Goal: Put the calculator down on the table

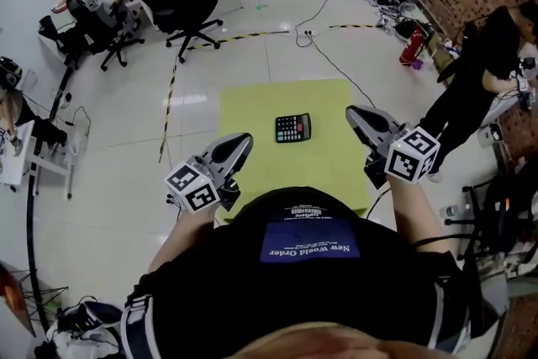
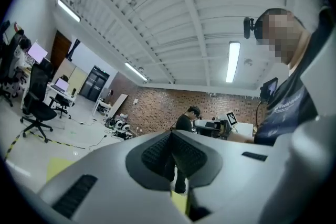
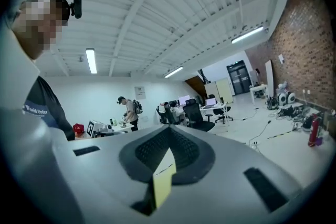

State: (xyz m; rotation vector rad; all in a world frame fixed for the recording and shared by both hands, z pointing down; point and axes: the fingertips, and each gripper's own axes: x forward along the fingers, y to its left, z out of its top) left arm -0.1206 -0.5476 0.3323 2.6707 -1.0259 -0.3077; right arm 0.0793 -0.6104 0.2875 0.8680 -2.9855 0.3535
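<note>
I see the calculator (image 1: 292, 128) flat mid-table (image 1: 252, 105); my left gripper (image 1: 242, 141) and right gripper (image 1: 356, 113) flank it, jaws pressed together, empty.

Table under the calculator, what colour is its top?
The table is plain yellow-green, with the black calculator lying on it. The head view shows it best.

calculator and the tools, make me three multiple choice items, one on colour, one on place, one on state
1. The square table is which colour? A white; B yellow-green; C brown.
2. Where on it lies the black rectangular calculator? A left edge; B near the middle; C overhanging the far edge.
3. The left tool and right tool are: A both shut, empty; B both wide open; C both clamped on the calculator.
Key: B, the head view shows yellow-green; B, table shows all round it; A, each gripper view shows pads together, nothing between.
</note>
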